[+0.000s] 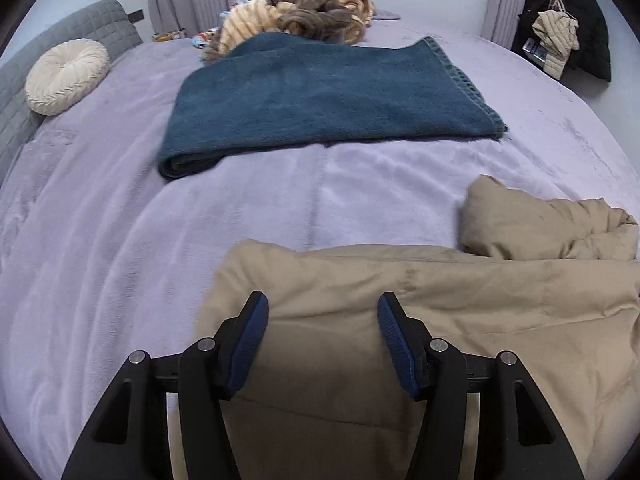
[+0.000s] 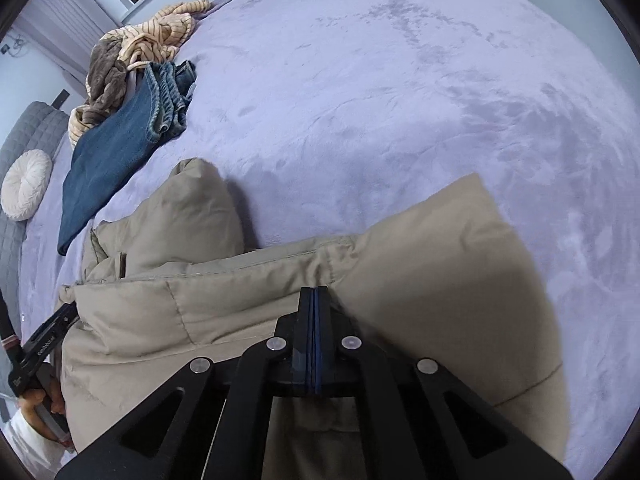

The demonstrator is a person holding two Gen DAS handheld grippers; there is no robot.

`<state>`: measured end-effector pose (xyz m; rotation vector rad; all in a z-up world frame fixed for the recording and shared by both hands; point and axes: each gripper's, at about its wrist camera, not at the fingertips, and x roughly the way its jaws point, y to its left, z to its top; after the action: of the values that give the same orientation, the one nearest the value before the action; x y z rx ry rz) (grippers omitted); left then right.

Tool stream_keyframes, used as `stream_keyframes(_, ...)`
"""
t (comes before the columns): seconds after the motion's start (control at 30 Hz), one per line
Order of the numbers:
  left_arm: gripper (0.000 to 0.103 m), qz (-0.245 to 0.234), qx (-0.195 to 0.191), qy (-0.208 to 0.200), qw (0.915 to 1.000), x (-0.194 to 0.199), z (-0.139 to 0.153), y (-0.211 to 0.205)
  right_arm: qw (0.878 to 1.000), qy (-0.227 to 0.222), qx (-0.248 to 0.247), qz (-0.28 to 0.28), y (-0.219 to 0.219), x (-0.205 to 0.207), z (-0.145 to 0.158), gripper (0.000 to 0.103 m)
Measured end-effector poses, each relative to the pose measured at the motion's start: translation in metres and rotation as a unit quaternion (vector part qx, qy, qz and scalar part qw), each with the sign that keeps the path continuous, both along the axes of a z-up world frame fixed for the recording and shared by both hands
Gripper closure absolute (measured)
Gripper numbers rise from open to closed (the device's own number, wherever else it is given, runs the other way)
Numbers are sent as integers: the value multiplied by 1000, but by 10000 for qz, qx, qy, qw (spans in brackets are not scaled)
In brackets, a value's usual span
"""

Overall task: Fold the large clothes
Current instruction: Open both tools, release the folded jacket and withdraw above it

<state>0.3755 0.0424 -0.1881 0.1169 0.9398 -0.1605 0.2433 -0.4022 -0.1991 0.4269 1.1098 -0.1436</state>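
Observation:
A beige puffer jacket (image 1: 440, 320) lies spread on the lilac bed cover (image 1: 120, 260), one sleeve (image 1: 540, 224) bunched at the right. My left gripper (image 1: 323, 316) hangs over the jacket's left part, its blue pads standing apart with padded fabric showing between them; no pressing is visible. In the right wrist view the jacket (image 2: 180, 300) fills the lower half. My right gripper (image 2: 315, 292) is shut, its tips pinched together at a seam where a blurred sleeve (image 2: 460, 280) joins the body. The left gripper (image 2: 48, 340) and the hand holding it show at the jacket's left edge.
A folded teal blanket (image 1: 320, 100) lies mid-bed, with a heap of striped and brown clothes (image 1: 300, 8) behind it. A round cream cushion (image 1: 66, 76) leans on the grey headboard (image 1: 24, 92). Dark coats (image 1: 568, 28) hang at the far right. Jeans (image 2: 120, 148) lie left.

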Motion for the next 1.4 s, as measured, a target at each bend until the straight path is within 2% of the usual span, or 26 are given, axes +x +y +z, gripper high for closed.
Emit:
stream_keyframes(0.07,43,280,127,71,9995,6,-5,23,9994,62,-233,-234,-18,-11,-1,103)
stream_keyframes(0.1,38,408,85,165,9990,10,-9,33,9989,116,-270,-373,-28,-15,-5,103)
stream_keyframes(0.17,30,649,-151,358,9971,17,-19,48,9977,184,-20,-657,-46,-17,-19,103)
stream_keyframes(0.27,30,702,-90,438,9965,22,-26,46,9959,265,237,-829,-53,-13,-31,103)
stream_keyframes(0.33,30,716,60,413,9966,20,-21,42,9959,340,110,-831,-49,-8,-26,103)
stream_keyframes(0.43,30,678,2,456,9967,10,-6,47,9966,296,-7,-770,-43,-11,-8,96)
stream_keyframes(0.47,30,649,15,441,9969,3,1,48,9968,240,24,-757,-42,-16,0,95)
stream_keyframes(0.6,30,492,74,401,9980,-24,24,52,9964,-13,291,-799,-34,-47,26,67)
stream_keyframes(0.63,30,446,65,438,9980,-32,28,52,9962,-54,354,-793,-30,-56,31,64)
stream_keyframes(0.87,30,226,25,742,9970,-90,40,42,9930,-3,838,-835,-7,-120,44,59)
stream_keyframes(1.07,30,62,-7,991,9951,-132,38,34,9906,90,1025,-897,10,-164,47,54)
stream_keyframes(1.4,30,-74,-142,1264,9918,-173,40,25,9828,328,1459,-1080,28,-220,37,51)
